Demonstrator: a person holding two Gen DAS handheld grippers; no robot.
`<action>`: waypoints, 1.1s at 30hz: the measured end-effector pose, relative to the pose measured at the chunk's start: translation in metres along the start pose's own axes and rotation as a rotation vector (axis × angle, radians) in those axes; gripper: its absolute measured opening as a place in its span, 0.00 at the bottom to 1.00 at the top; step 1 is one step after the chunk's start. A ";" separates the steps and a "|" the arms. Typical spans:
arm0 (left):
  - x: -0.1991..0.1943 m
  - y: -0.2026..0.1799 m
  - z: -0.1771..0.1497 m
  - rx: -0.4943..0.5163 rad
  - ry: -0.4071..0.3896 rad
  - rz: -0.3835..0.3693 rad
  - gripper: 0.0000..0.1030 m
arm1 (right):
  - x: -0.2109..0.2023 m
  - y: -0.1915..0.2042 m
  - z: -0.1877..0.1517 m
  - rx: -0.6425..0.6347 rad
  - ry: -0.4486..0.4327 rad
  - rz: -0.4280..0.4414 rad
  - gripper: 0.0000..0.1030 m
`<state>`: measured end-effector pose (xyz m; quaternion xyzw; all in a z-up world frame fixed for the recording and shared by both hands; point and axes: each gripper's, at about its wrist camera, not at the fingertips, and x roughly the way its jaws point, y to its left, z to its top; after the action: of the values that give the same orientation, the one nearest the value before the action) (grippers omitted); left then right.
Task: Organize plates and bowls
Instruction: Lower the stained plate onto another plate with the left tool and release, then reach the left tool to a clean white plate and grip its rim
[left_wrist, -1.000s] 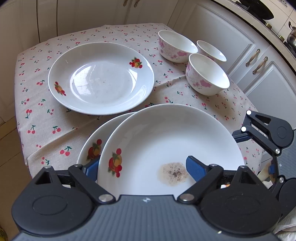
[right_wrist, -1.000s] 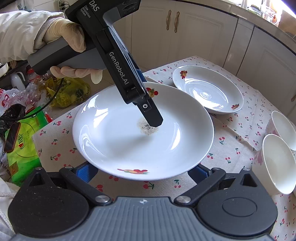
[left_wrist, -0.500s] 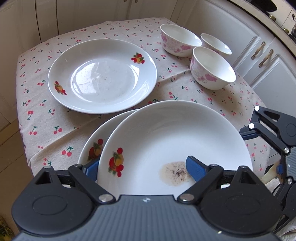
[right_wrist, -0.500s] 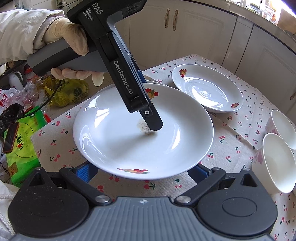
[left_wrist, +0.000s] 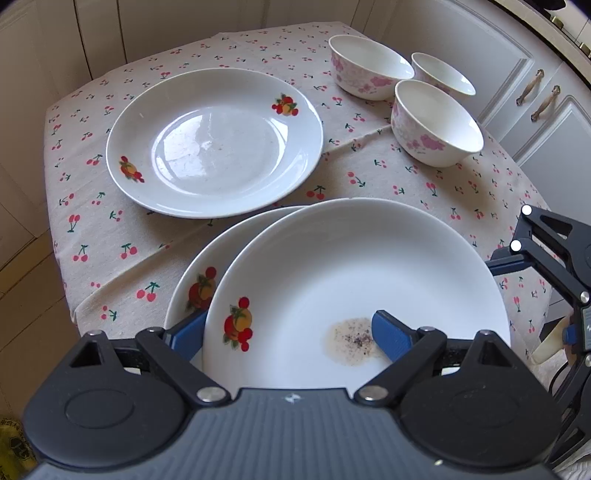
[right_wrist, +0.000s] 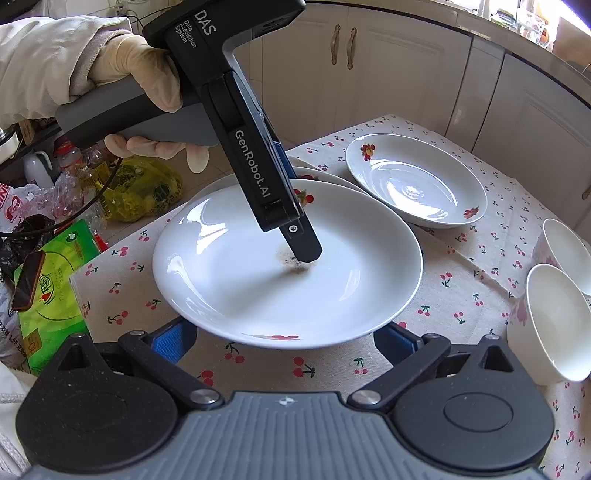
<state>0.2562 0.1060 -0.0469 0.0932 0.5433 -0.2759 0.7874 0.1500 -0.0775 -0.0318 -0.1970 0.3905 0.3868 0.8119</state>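
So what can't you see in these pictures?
- Bottom plate: both views, mostly covered by the top plate.
- Third bowl: left view, partly behind the two nearer bowls; absent from the right view.
- Left gripper fingertips: right view, one finger hides the other.
- Right gripper tips: right view, under the plate rim.

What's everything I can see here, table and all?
plates: three, white with fruit prints; stained plate stacked on a second, third apart behind them
bowls: three, white with pink flowers; far right of table
tablecloth: one, cream with red cherries
cabinets: cream, behind table
green packet: one, beside table
left gripper: black and blue, open, one finger in stained plate
right gripper: black and blue, open, at plate's near edge
gloved hand: one, holding left gripper
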 end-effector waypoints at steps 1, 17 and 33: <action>-0.001 0.000 0.000 -0.002 0.000 0.003 0.91 | 0.000 0.000 0.000 0.001 -0.002 0.001 1.00; -0.014 0.001 -0.006 -0.027 -0.043 0.044 0.91 | -0.004 0.001 -0.003 0.016 -0.027 0.003 1.00; -0.029 0.009 -0.014 -0.048 -0.123 0.062 0.91 | -0.019 -0.006 -0.006 0.012 -0.047 -0.043 1.00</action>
<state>0.2423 0.1296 -0.0275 0.0740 0.4970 -0.2438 0.8295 0.1439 -0.0942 -0.0204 -0.1914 0.3694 0.3716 0.8300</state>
